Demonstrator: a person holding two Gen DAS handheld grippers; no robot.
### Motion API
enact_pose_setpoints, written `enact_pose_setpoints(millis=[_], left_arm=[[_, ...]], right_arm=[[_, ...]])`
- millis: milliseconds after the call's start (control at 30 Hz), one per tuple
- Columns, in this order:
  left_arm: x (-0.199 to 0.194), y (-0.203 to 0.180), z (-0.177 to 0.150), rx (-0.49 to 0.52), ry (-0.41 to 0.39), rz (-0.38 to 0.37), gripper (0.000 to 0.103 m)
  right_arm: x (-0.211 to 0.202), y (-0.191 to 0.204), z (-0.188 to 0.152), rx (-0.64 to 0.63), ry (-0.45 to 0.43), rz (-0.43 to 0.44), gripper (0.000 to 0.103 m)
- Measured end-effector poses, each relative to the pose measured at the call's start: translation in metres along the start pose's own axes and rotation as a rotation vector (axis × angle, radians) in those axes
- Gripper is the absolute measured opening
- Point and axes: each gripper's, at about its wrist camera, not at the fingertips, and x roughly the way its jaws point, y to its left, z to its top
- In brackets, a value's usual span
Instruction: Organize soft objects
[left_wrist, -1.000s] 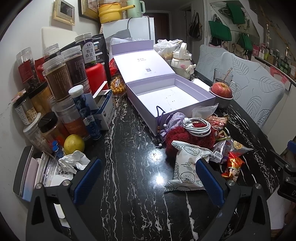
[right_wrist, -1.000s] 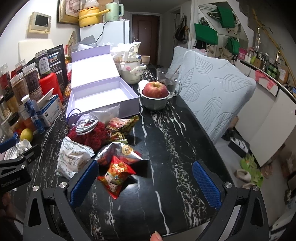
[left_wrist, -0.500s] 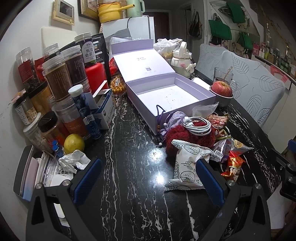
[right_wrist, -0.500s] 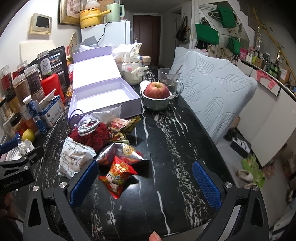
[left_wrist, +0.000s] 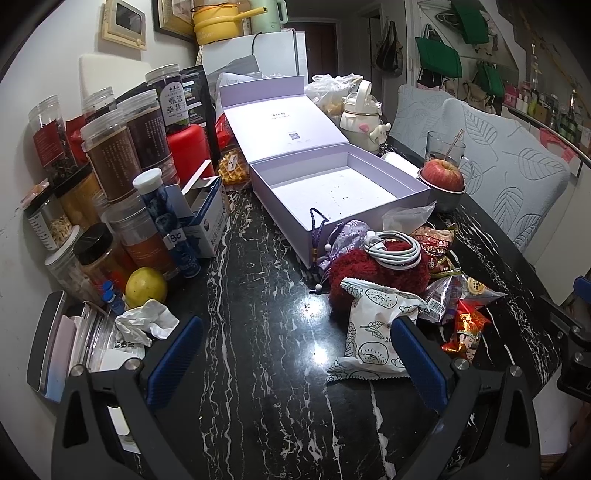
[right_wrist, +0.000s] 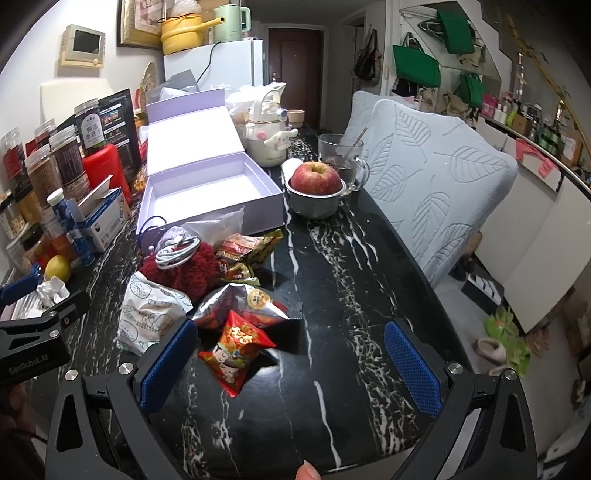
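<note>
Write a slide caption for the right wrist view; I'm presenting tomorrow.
Open right gripper hovers over a red snack packet, open lavender box beyond.

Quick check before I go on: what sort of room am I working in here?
Most likely a lived-in home kitchen or dining corner: a white fridge with a yellow pot on top, food jars lining the wall, and an apple in a bowl.

Black marble table (right_wrist: 332, 280) with white veins, glare spot near its middle. Pale leaf-embossed chairs (right_wrist: 439, 177) along one side. White fridge (right_wrist: 218, 62) against the far wall beside a dark brown door (right_wrist: 295, 70). Green bags (right_wrist: 417, 62) hanging on the right. Light floor (right_wrist: 491, 325).
</note>
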Motion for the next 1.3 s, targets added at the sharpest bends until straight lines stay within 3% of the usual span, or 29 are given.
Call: enact_pose_setpoints(millis=[700, 1300], left_arm=[[-0.004, -0.004, -0.001, 0.0, -0.003, -0.009, 0.103], [-0.015, -0.019, -0.026, 0.018, 0.018, -0.058, 0.103]], right_arm=[[-0.006, -0.001, -0.004, -0.004, -0.011, 0.021, 0.103], [-0.015, -0.011, -0.03, -0.008, 0.001, 0.087, 0.103]])
